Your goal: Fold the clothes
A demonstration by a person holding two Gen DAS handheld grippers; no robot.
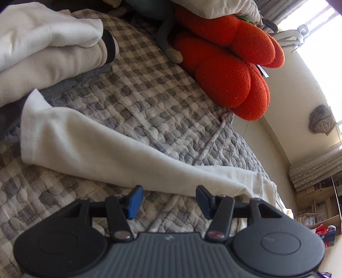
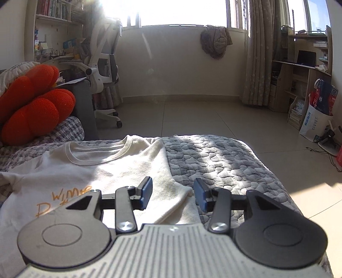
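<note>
the white sweatshirt (image 2: 89, 171) lies spread flat on the grey-and-white checked quilt (image 2: 224, 162) covering the bed, front side up, with its ribbed round collar (image 2: 96, 153) toward the far edge of the bed and orange lettering (image 2: 64, 198) on the chest. the right gripper (image 2: 173, 195) hovers just over the garment's right edge, where a folded-in strip of fabric runs down beside the bare quilt; its blue-padded jaws stand wide apart and hold nothing, one pad over the cloth and the other over the quilt close to the hem. from the left wrist view, one long white sleeve (image 1: 119, 147) of the sweatshirt stretches diagonally across the quilt, its cuff end up to the left. the left gripper (image 1: 169, 200) sits low, near the sleeve's near edge, jaws likewise spread wide and empty; whether the pads touch the quilt cannot be told. behind the sleeve, at upper left, a stack of folded pale clothes (image 1: 47, 51) rests on the bed, and a plump orange knitted cushion (image 1: 230, 70) sits at the head end. beyond the bed in the right wrist view are a tiled floor (image 2: 192, 115), a white office chair (image 2: 102, 64) and a sunlit window (image 2: 181, 12).
</note>
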